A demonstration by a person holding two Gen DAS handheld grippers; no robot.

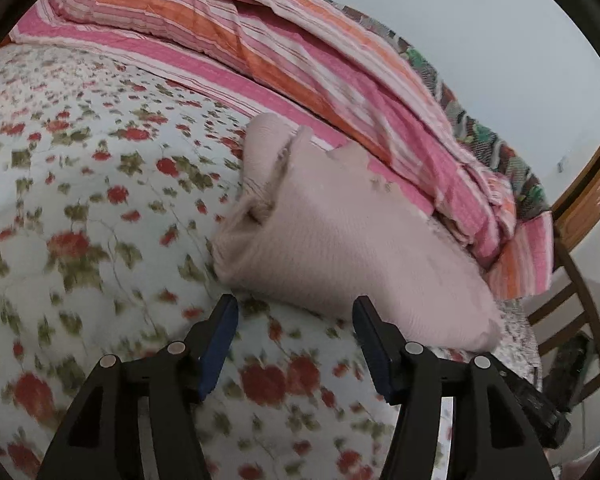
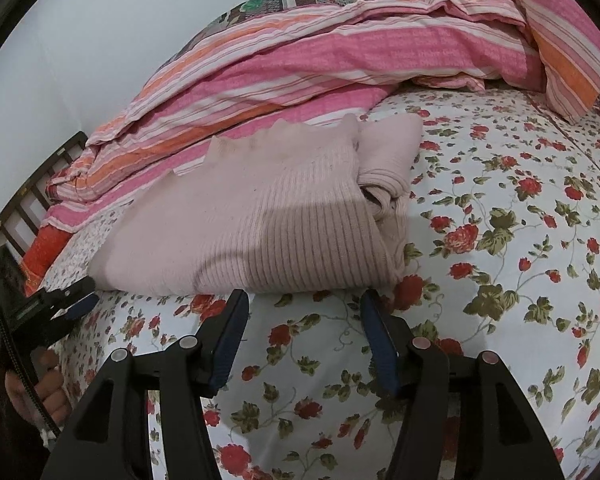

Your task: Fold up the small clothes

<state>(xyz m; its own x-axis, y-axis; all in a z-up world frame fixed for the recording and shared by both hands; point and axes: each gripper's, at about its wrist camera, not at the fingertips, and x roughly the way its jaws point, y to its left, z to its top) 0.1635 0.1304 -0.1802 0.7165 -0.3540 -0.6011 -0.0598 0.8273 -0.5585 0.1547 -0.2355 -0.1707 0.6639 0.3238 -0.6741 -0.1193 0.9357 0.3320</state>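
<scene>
The pink sweater (image 2: pixel 260 216) lay folded into a compact stack on the flowered bedsheet (image 2: pixel 500 240), just in front of the striped blanket (image 2: pixel 300 60). The left gripper (image 1: pixel 296 308) and right gripper (image 2: pixel 305 303) stood just short of the sweater's near edge, jaws parted and empty. Folding appeared essentially finished.

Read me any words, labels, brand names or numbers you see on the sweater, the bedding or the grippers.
None: no text is readable in either view.
Folded pale pink ribbed sweater: no tag or label showing.
Floral bedsheet and pink-and-orange striped blanket: patterns only, no lettering.
Left gripper and right gripper: plain black with blue pads, no markings visible.
Wooden furniture at the left-wrist view's edge: too blurred to tell.
</scene>
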